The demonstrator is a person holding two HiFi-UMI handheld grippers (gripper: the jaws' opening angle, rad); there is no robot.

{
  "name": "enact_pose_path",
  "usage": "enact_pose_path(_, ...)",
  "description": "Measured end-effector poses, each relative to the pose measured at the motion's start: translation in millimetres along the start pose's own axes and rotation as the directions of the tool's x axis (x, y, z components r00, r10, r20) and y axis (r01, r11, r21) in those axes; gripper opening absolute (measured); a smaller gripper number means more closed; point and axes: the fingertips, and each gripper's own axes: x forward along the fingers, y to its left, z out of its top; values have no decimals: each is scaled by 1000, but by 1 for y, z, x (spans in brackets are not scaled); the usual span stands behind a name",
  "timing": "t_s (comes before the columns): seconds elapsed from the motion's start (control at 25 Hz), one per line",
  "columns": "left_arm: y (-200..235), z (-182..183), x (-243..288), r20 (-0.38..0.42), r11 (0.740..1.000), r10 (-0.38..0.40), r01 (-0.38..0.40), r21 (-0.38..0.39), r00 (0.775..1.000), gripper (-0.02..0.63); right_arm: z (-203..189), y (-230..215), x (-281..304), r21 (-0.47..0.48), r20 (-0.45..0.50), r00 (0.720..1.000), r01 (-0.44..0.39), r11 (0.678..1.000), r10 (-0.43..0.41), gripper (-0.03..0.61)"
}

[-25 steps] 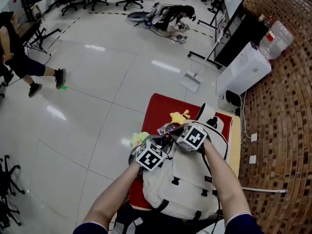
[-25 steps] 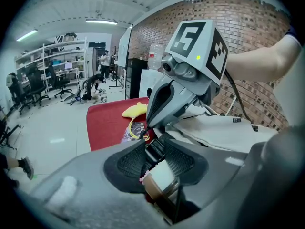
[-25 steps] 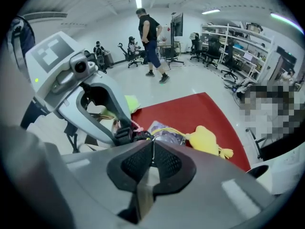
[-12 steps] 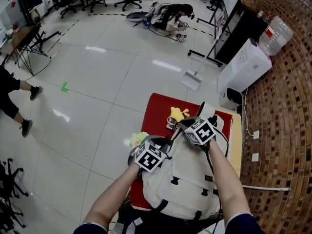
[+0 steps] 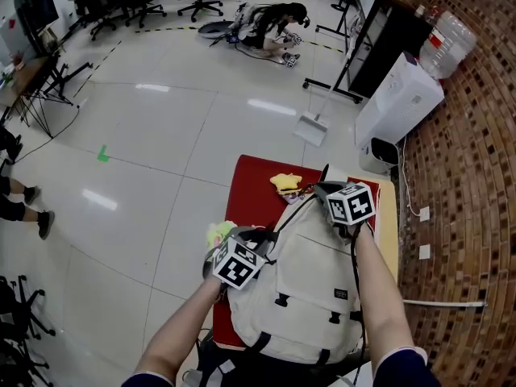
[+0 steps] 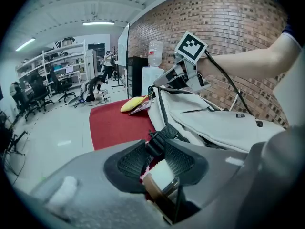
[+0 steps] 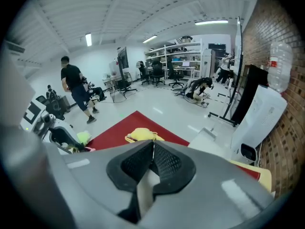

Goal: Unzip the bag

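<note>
A cream backpack (image 5: 310, 285) lies on the red table (image 5: 254, 192). My left gripper (image 5: 256, 237) is at the bag's near-left corner, shut on a black strap (image 6: 157, 136) of the bag. My right gripper (image 5: 322, 189) is at the bag's far top edge, right of centre, with its jaws shut. In the left gripper view its tips (image 6: 155, 86) pinch the small zipper pull where the black zipper line (image 6: 164, 113) runs along the rim. In the right gripper view the pads (image 7: 164, 161) meet with almost no gap, and the pull itself barely shows.
A yellow soft toy (image 5: 284, 181) and a small colourful item lie on the table beyond the bag. A green-yellow thing (image 5: 218, 234) sits at the table's left edge. A brick wall (image 5: 476, 176) and a white dispenser (image 5: 399, 107) stand to the right. People are further off on the floor.
My right gripper has travelled right and away along the bag's top edge, staying shut. The left gripper has kept its hold in place. A person at the left has walked off.
</note>
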Motion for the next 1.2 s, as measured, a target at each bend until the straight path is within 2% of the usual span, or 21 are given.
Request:
enact_pose_path(0.28,2,-2,-1,-23,1000,11,-11,10,1000,133,-20,-31,-19,149,35,999,22,989,-27,17)
enact_pose_path(0.6,8,-1,-4,-63,1000,8,-7,10,998,132,-39,-38,-34,193,54,998,17,981,-27,17)
enact_pose_path(0.8,6,67,-11,43,998,9,-11,60,999,132,-36,-38,-34,186,70,997,7,983,-20,17)
enact_pose_path(0.92,-6,110,11,94,993,-32,21,119,995,133,-37,-38,-35,181,79,997,-2,984,-13,18)
enact_pose_path(1.08,-26,137,64,73,981,-105,91,172,992,163,-36,-34,-35,170,75,997,-15,985,3,18)
enact_pose_path(1.2,-24,132,88,16,983,-94,90,157,995,166,-37,-30,-35,167,68,998,-22,986,11,18)
